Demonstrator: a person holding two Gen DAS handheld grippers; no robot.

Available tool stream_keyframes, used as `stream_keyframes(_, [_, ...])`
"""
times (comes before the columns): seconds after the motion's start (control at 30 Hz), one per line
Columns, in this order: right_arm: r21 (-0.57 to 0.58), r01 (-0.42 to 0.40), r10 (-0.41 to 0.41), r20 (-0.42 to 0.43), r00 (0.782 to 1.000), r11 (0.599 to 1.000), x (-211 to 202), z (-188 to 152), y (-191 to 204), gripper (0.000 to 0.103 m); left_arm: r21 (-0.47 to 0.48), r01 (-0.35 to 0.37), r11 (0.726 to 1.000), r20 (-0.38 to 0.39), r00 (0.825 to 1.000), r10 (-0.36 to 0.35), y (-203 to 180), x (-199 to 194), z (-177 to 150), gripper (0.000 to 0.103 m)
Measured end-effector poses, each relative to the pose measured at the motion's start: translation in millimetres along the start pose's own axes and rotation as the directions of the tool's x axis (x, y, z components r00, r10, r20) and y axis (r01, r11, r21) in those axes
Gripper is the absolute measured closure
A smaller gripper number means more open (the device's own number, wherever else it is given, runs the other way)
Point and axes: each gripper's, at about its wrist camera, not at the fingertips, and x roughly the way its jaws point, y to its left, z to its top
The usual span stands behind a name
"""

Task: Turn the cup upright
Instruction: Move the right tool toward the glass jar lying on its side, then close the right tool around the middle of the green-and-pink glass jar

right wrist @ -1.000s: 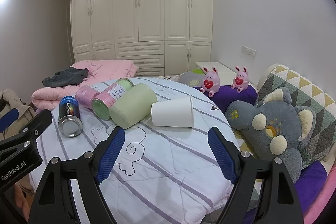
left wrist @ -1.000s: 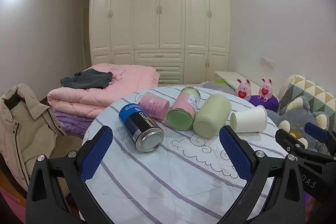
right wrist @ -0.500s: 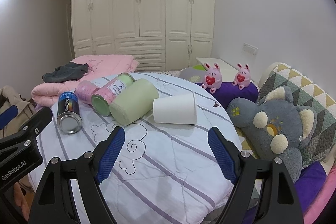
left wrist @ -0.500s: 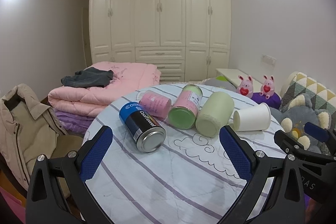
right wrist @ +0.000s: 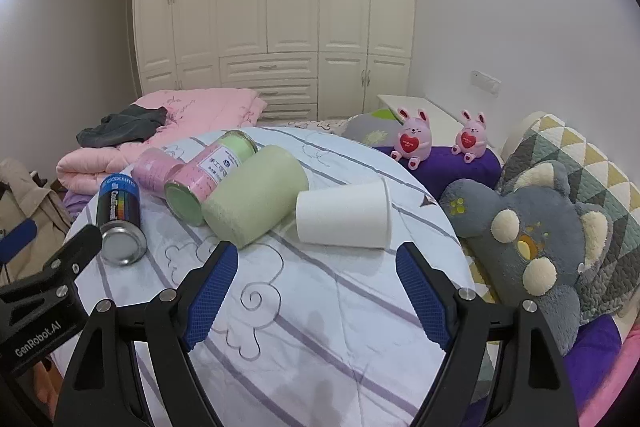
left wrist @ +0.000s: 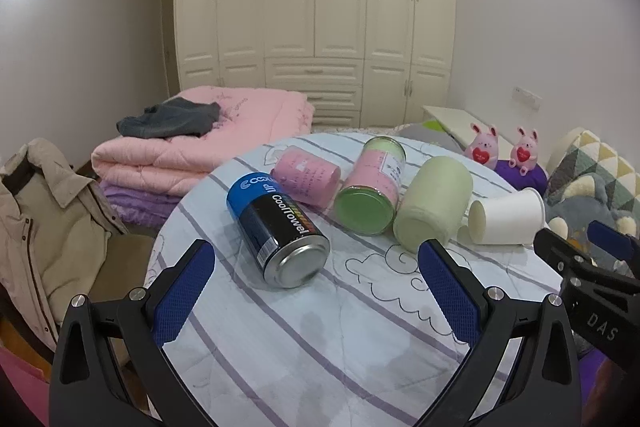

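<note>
A white paper cup (right wrist: 344, 215) lies on its side on the round table (right wrist: 320, 327), rim to the right; it also shows in the left wrist view (left wrist: 506, 217) at the table's right edge. My right gripper (right wrist: 316, 291) is open and empty, just in front of the cup, not touching it. My left gripper (left wrist: 316, 295) is open and empty, in front of a blue and black can (left wrist: 278, 229) lying on its side. The table (left wrist: 320, 347) has a white cloth with purple stripes.
Lying in a row left of the cup are a pale green roll (right wrist: 256, 201), a pink and green can (right wrist: 208, 173), a pink roll (right wrist: 154, 175) and the blue can (right wrist: 118, 217). A grey plush bear (right wrist: 524, 247) sits at the right. Folded pink quilts (left wrist: 192, 151) lie behind.
Both grippers have moved a little forward toward the table objects, which now look larger and lower in view. Both stay open.
</note>
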Motion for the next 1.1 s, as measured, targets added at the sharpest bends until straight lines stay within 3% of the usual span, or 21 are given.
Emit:
stream_keyframes(0.3, [0.016,-0.058,0.059,-0.072,0.996,0.998,26,35,19,0.020,-0.005,0.015,1.000,-0.044,0.999,-0.015,17,27,33,0.000])
stream_keyframes(0.67, [0.131,-0.127,0.149,-0.179,0.973,0.983,81,77,49,0.020,0.177,0.030,0.984,-0.105,0.994,-0.012,37,84,84,0.000])
stream_keyframes(0.97, [0.157,-0.132,0.169,-0.251,0.953,0.979,127,101,86,0.020,0.215,0.103,0.971,-0.201,0.978,-0.059,69,147,115,0.000])
stream_keyframes(1.1, [0.199,-0.155,0.208,-0.280,0.937,0.968,147,104,94,0.020,0.249,0.076,0.966,-0.217,0.976,-0.021,75,172,121,0.000])
